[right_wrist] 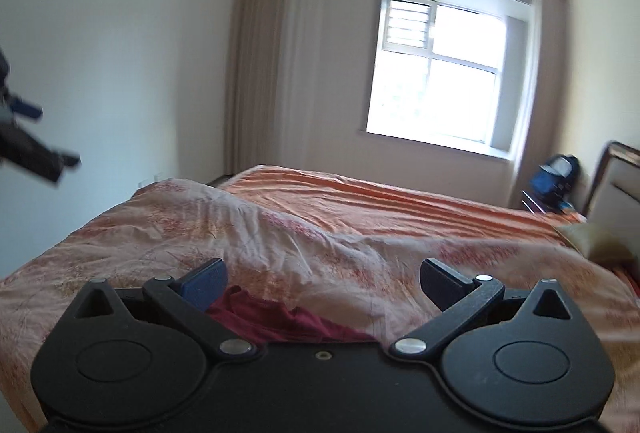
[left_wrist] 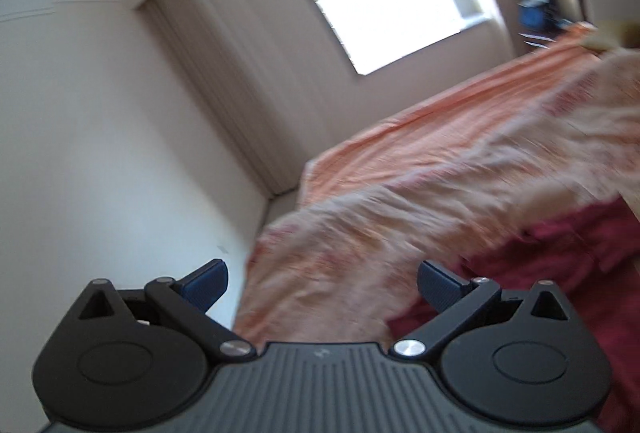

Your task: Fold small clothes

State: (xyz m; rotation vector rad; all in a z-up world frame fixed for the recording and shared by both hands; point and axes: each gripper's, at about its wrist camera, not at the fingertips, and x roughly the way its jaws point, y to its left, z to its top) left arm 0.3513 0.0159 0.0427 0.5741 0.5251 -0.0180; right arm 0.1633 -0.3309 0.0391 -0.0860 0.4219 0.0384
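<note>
A: Nearest first. What are the claws doing?

B: Both spread wide and empty. The left gripper (left_wrist: 322, 283) is tilted and raised over the bed; the right gripper (right_wrist: 323, 283) hovers level, with the dark red garment (right_wrist: 280, 321) just below its fingers.

A: So which step is this?

B: I judge it the approach, before any grasp. Nothing is pinched yet. The next move calls for both claws to drop to the cloth and find an edge or corner each.

A: How does the garment look?

B: Crumpled, not laid flat, a maroon heap on the floral quilt (right_wrist: 280, 233). The left view shows more of it, blurred. I cannot tell what kind of garment it is.

A: And beyond?

B: The orange bedsheet (right_wrist: 400, 201), then the curtains and the bright window (right_wrist: 436, 73).
</note>
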